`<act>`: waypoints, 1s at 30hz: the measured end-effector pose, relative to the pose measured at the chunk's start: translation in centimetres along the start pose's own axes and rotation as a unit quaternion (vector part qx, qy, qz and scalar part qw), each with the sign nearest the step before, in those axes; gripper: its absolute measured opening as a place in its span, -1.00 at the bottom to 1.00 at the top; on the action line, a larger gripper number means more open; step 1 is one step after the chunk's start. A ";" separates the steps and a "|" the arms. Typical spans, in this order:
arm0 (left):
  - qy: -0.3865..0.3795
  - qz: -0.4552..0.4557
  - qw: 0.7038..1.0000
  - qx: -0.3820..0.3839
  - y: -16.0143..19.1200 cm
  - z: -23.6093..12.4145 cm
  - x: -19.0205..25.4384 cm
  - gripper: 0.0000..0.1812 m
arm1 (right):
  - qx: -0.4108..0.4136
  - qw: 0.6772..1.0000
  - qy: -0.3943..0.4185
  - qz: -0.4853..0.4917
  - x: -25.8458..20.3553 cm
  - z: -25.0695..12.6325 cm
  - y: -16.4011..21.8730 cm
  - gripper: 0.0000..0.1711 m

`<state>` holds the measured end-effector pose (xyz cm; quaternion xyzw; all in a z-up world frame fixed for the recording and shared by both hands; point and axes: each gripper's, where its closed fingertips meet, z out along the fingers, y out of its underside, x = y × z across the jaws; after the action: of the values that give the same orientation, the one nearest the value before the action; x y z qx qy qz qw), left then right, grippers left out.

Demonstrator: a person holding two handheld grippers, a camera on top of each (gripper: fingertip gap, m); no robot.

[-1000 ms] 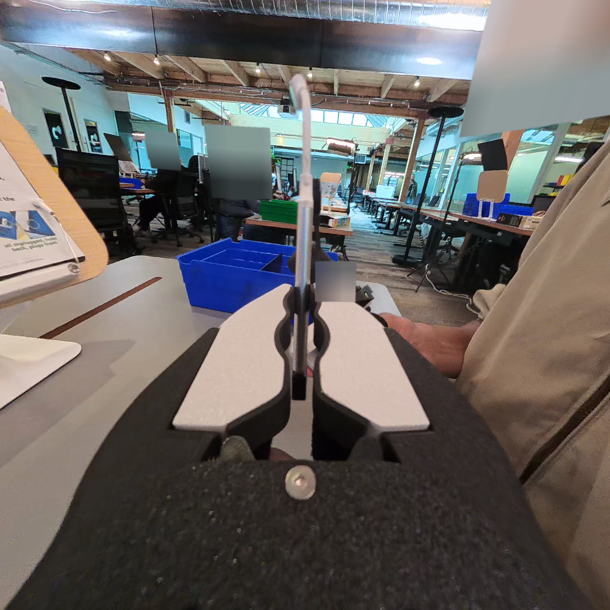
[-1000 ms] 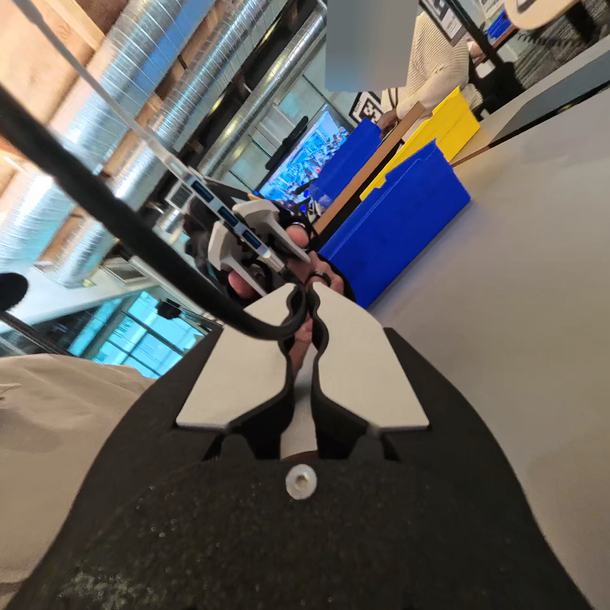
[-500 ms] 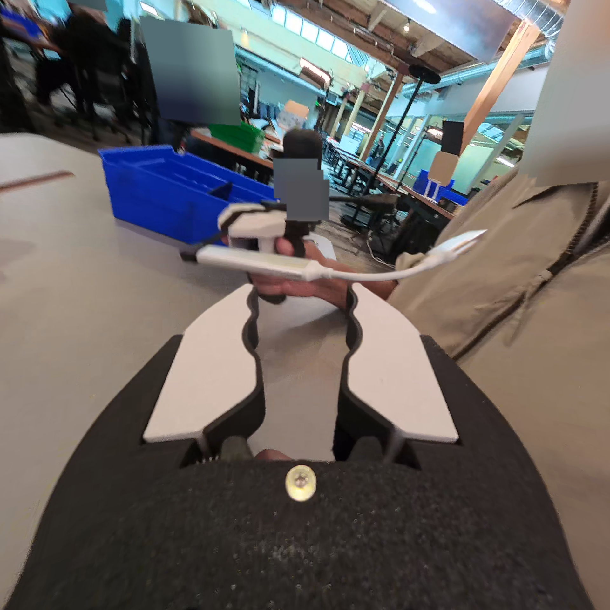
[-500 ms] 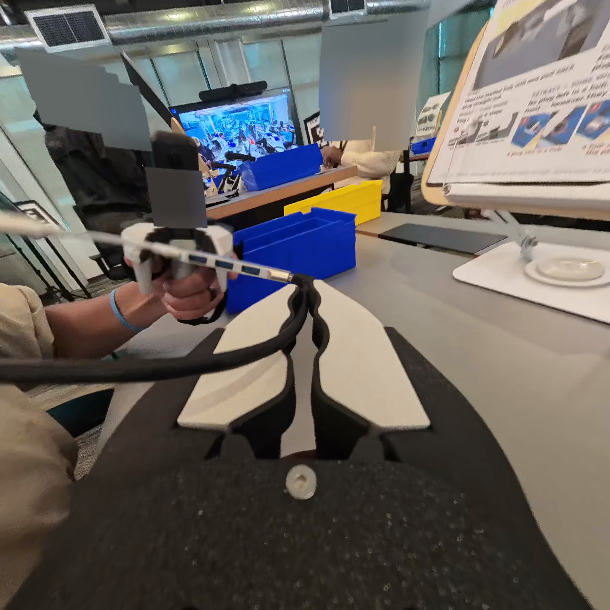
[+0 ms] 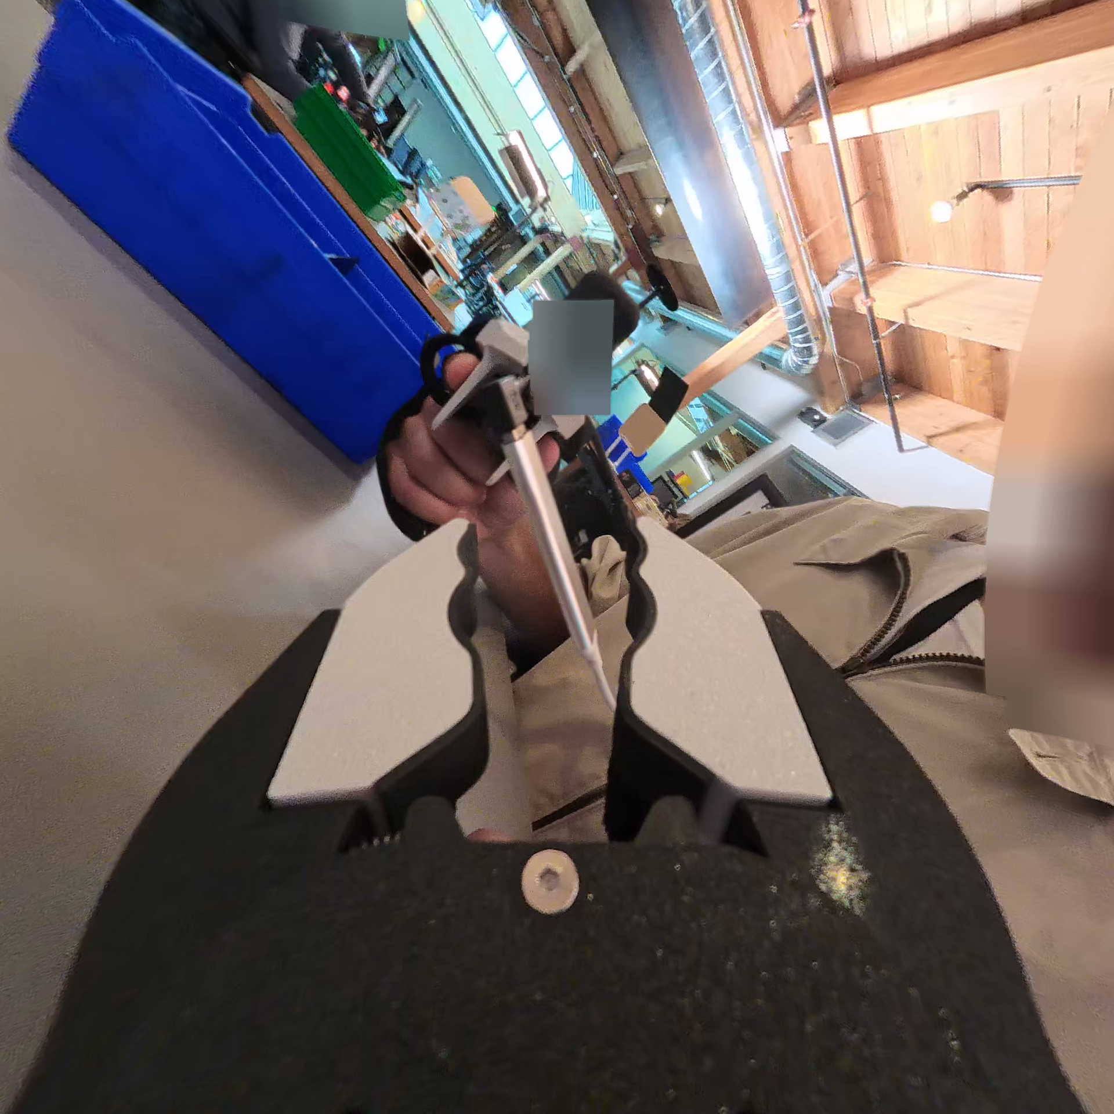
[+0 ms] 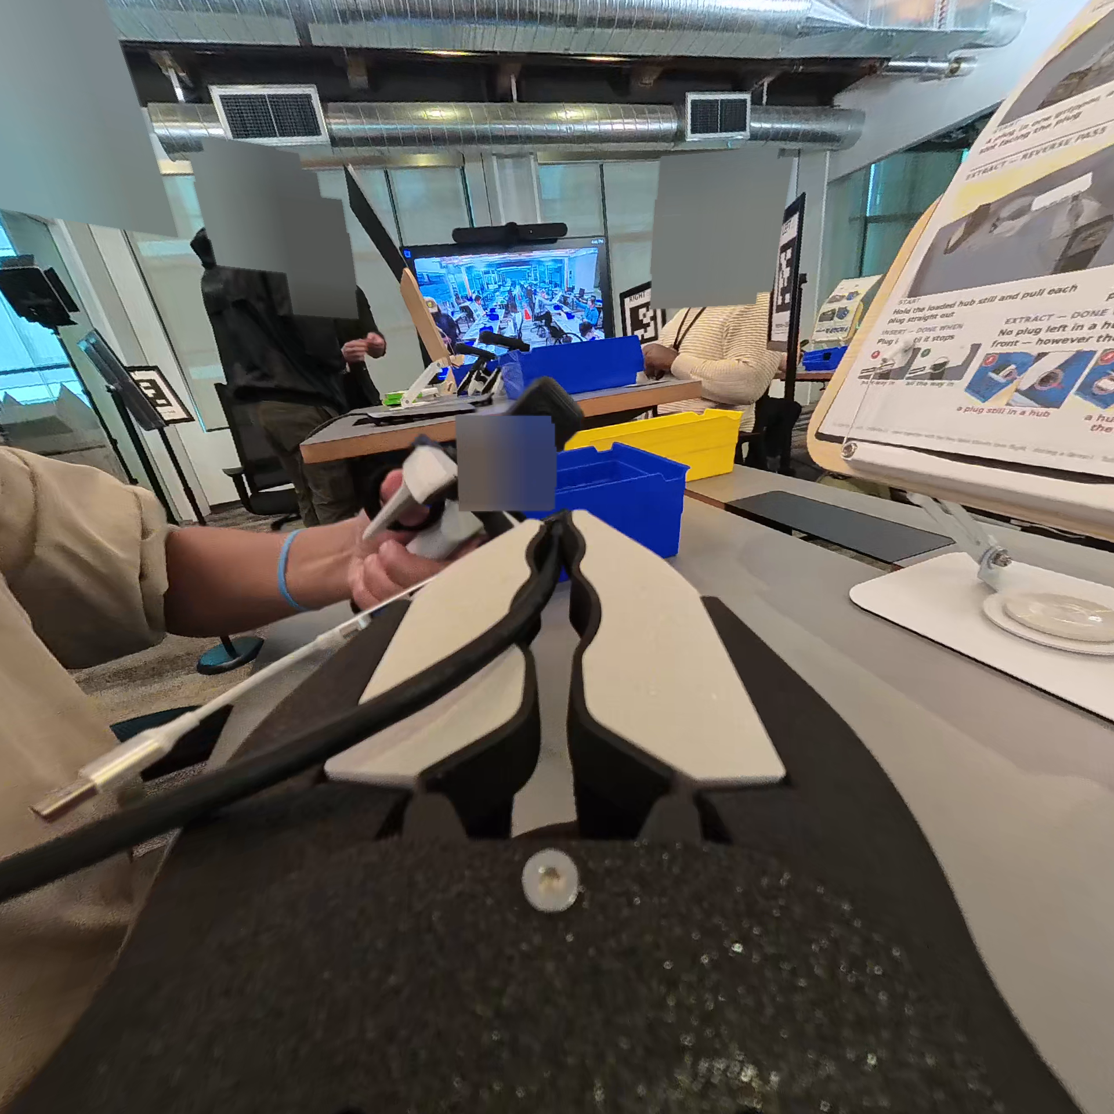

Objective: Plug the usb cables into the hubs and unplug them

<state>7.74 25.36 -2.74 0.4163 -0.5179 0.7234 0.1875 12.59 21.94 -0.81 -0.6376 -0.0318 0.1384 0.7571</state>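
Note:
My right gripper [image 6: 563,524] is shut on the black plug of a black usb cable [image 6: 361,723], which trails down to the left. A slim silver hub [image 5: 545,524] hangs off that plug; in the left wrist view it points towards me from the right gripper [image 5: 500,398]. My left gripper [image 5: 551,530] is open, and the hub shows in the gap close to its right finger; I cannot tell whether they touch. The hub's white lead [image 6: 241,693] ends in a loose silver plug [image 6: 90,783]. The left gripper [image 6: 422,512] shows open in the right wrist view.
A blue bin [image 5: 211,229] [image 6: 615,494] stands on the grey table [image 6: 904,753], with a yellow bin [image 6: 663,440] behind. An instruction board [image 6: 994,301] on a white base [image 6: 964,615] stands at right. The holder's beige jacket [image 5: 844,603] is close. People stand at far desks. The left gripper's tips are roughly 7 cm from the right gripper's.
My left gripper opened and let go of the hub. The hub now hangs from the plug in my right gripper and has swung round to point at the left camera. Both grippers tilted.

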 end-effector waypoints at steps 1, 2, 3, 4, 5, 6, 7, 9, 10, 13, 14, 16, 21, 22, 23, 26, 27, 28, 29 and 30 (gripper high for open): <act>0.001 0.002 1.000 -0.009 0.3 0.5 -0.3 -0.49 | 0.000 1.000 -0.002 0.001 -0.1 0.1 0.0 -0.96; 0.007 0.007 1.000 -0.017 0.7 1.0 -0.3 -0.50 | -0.001 1.000 -0.003 0.003 -0.1 0.2 -0.1 -0.96; 0.016 0.013 0.999 -0.024 1.0 1.4 -0.2 -0.50 | -0.001 1.000 -0.003 0.003 -0.2 0.3 0.0 -0.96; 0.021 0.021 0.999 -0.029 1.3 1.8 0.0 -0.50 | 0.000 1.000 -0.005 0.004 -0.2 0.3 0.0 -0.96; 0.026 0.030 0.999 -0.033 1.5 2.1 0.3 -0.51 | 0.000 1.000 -0.007 0.006 -0.3 0.4 0.0 -0.96; 0.029 0.036 0.998 -0.040 1.7 2.4 0.4 -0.53 | 0.003 1.000 -0.007 0.007 -0.3 0.5 0.0 -0.96; 0.030 0.041 0.998 -0.045 1.8 2.7 0.5 -0.58 | 0.008 1.000 -0.010 0.010 -0.4 0.6 0.0 -0.96; 0.045 0.051 0.997 -0.048 2.0 2.8 0.8 -0.85 | 0.017 0.999 -0.020 0.018 -0.7 0.7 -0.1 -0.95; 0.047 0.048 0.997 -0.049 2.0 2.8 0.8 -0.87 | 0.021 0.999 -0.023 0.021 -0.8 0.8 -0.2 -0.96; -0.007 0.023 0.998 -0.064 2.1 2.4 -0.9 -0.93 | 0.006 1.000 -0.018 0.008 -0.7 0.6 0.2 -0.95; -0.012 0.008 0.998 -0.068 2.1 2.1 -1.1 -0.93 | -0.009 1.000 -0.007 -0.001 -0.5 0.5 0.6 -0.96; -0.026 -0.025 0.996 -0.086 2.3 1.8 -1.4 -0.93 | -0.033 0.999 0.000 -0.018 -0.5 0.3 1.6 -0.94; -0.047 -0.048 0.994 -0.089 1.2 0.6 -1.4 -0.93 | -0.136 0.984 0.046 -0.107 0.5 -1.6 4.9 -0.72; -0.054 -0.047 0.993 -0.091 1.1 0.3 -1.5 -0.93 | -0.146 0.981 0.056 -0.116 0.7 -2.2 4.9 -0.71; -0.063 -0.047 0.993 -0.090 0.9 -0.1 -1.7 -0.93 | -0.152 0.979 0.068 -0.120 1.0 -2.8 4.8 -0.71; -0.088 -0.031 0.991 -0.097 0.7 -1.0 -2.2 -0.92 | -0.128 0.977 0.115 -0.126 2.1 -4.8 2.5 -0.70; -0.094 -0.028 0.990 -0.102 0.8 -1.2 -2.4 -0.92 | -0.109 0.978 0.127 -0.126 2.3 -5.2 1.2 -0.70; -0.092 -0.025 0.990 -0.107 1.0 -1.2 -2.4 -0.92 | -0.086 0.980 0.131 -0.125 2.1 -5.3 -0.1 -0.70; -0.093 -0.023 0.989 -0.111 1.2 -1.2 -2.5 -0.92 | -0.067 0.982 0.124 -0.125 1.5 -4.9 -1.1 -0.71; -0.093 -0.022 0.989 -0.116 1.4 -1.1 -2.6 -0.92 | -0.062 0.984 0.113 -0.127 0.8 -4.1 -1.5 -0.71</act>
<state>7.81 26.17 -5.77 0.4690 -0.6038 0.6123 0.2012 14.57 18.02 -0.18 -0.6853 -0.0354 -0.0338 0.7266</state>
